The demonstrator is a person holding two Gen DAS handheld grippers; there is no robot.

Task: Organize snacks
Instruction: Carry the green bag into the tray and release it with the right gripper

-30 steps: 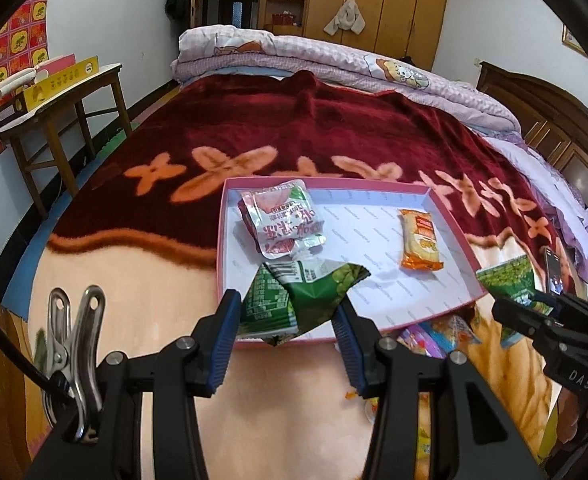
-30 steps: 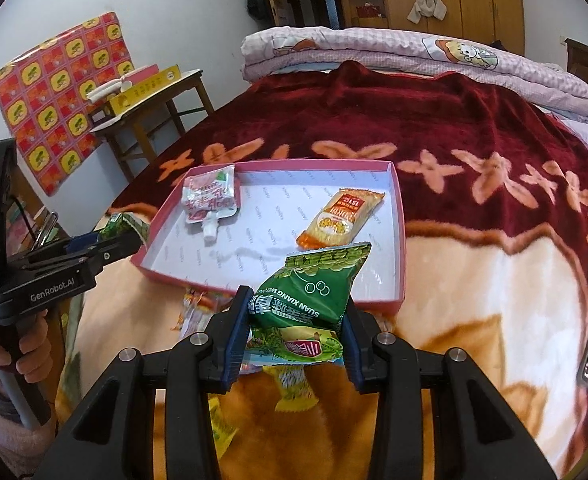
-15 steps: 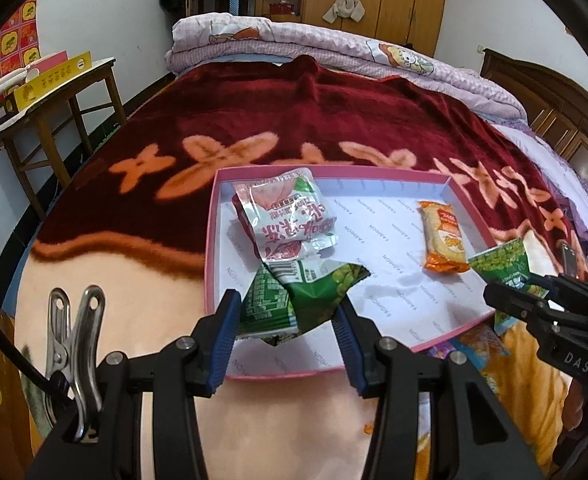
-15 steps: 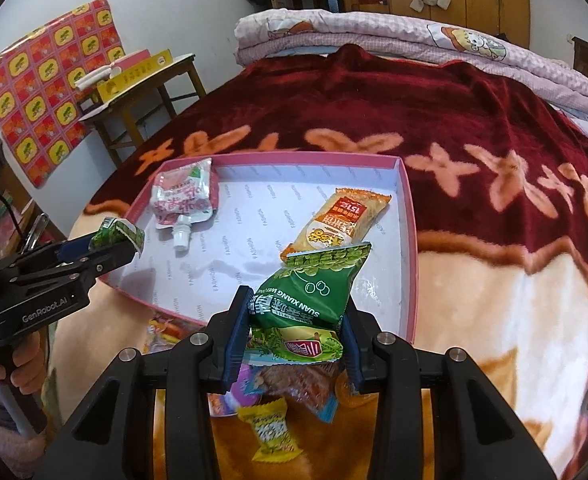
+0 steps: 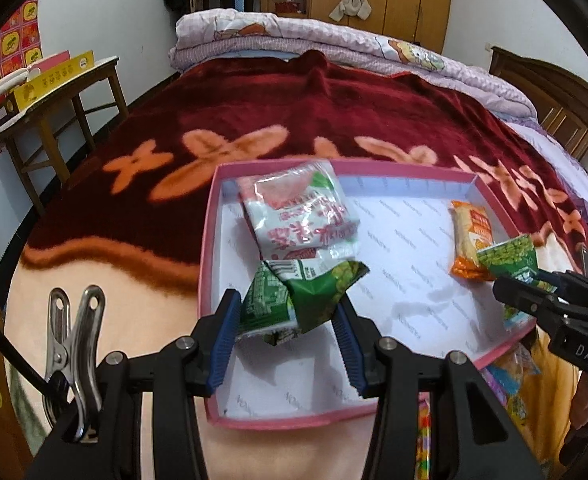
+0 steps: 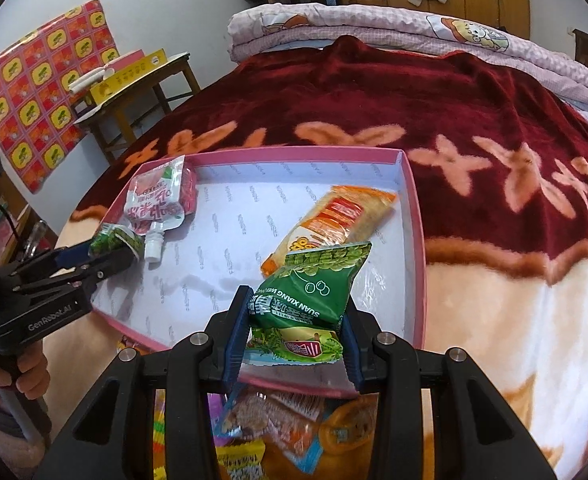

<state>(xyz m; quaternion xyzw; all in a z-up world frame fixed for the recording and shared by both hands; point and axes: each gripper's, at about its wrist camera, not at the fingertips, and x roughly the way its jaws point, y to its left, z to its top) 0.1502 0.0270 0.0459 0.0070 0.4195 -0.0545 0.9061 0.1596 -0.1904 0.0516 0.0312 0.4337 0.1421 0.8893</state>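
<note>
A pink-rimmed white tray (image 5: 209,248) (image 6: 416,216) lies on the bed blanket. My left gripper (image 5: 287,320) is shut on a crumpled green snack packet (image 5: 302,296) and holds it over the tray's near left corner. My right gripper (image 6: 296,340) is shut on a green pea snack bag (image 6: 314,296), held over the tray's near right edge. Each gripper also shows in the other's view: the left gripper (image 6: 113,254) and the right gripper (image 5: 534,292). A white-and-pink drink pouch (image 5: 302,216) (image 6: 155,204) and an orange cracker packet (image 5: 472,240) (image 6: 334,224) lie in the tray.
Several loose snack packets (image 6: 277,424) (image 5: 510,376) lie on the blanket just in front of the tray. A wooden side table (image 5: 53,92) with a yellow box stands left of the bed. A folded quilt (image 5: 334,48) lies at the far end.
Both grippers have moved forward with their green packets, from outside the tray's near edge to over the tray. The things in the tray have not moved.
</note>
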